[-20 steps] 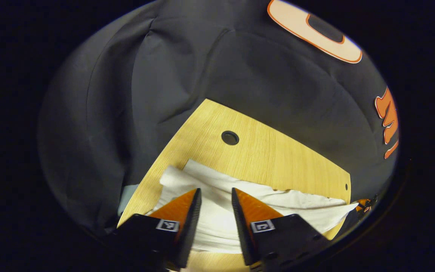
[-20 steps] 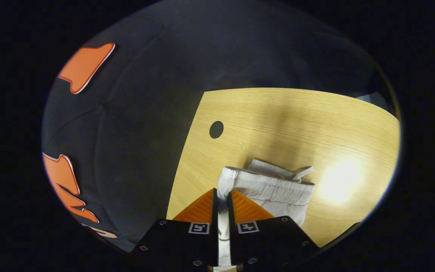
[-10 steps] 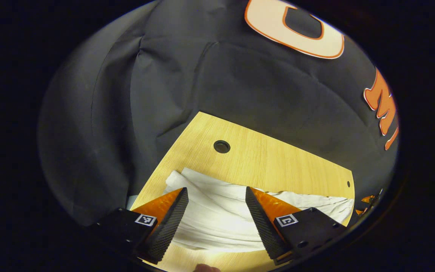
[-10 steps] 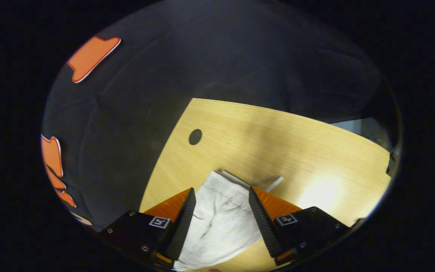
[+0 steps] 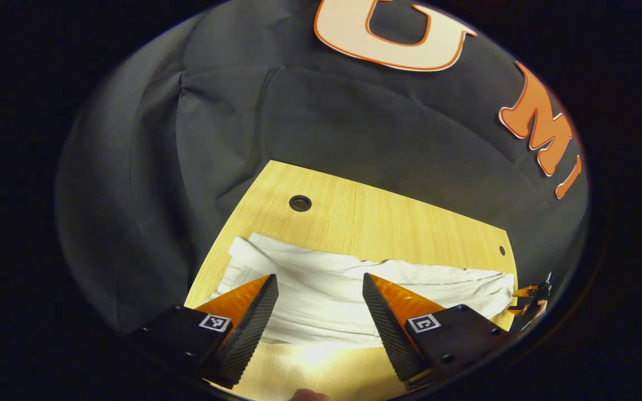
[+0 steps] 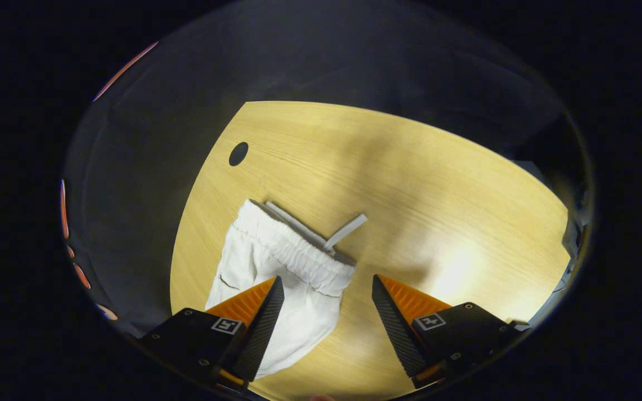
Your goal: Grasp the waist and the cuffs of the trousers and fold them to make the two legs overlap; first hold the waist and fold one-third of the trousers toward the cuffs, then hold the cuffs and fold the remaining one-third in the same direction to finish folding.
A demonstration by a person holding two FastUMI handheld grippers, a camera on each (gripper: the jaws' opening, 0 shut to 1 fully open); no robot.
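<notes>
White trousers (image 5: 332,289) lie folded lengthwise on the wooden table (image 5: 399,228), the two legs stacked, cuffs at the near left. My left gripper (image 5: 319,285) hovers open above the leg end, holding nothing. In the right gripper view the elastic waist (image 6: 293,250) with its loose drawstring (image 6: 345,231) lies flat on the table (image 6: 410,184). My right gripper (image 6: 326,287) is open above the waist's right corner, with nothing between its fingers. The other gripper (image 5: 530,295) appears small at the far right of the left gripper view.
A round cable hole (image 5: 300,203) sits in the table near the back edge, also seen as a cable hole (image 6: 238,153) in the right gripper view. Black cloth walls close behind the table. Bare wood stretches right of the waist.
Both grippers opened and let go of the trousers, then drew back and up. The waist now lies flat on the table; the right gripper shifted rightward off it.
</notes>
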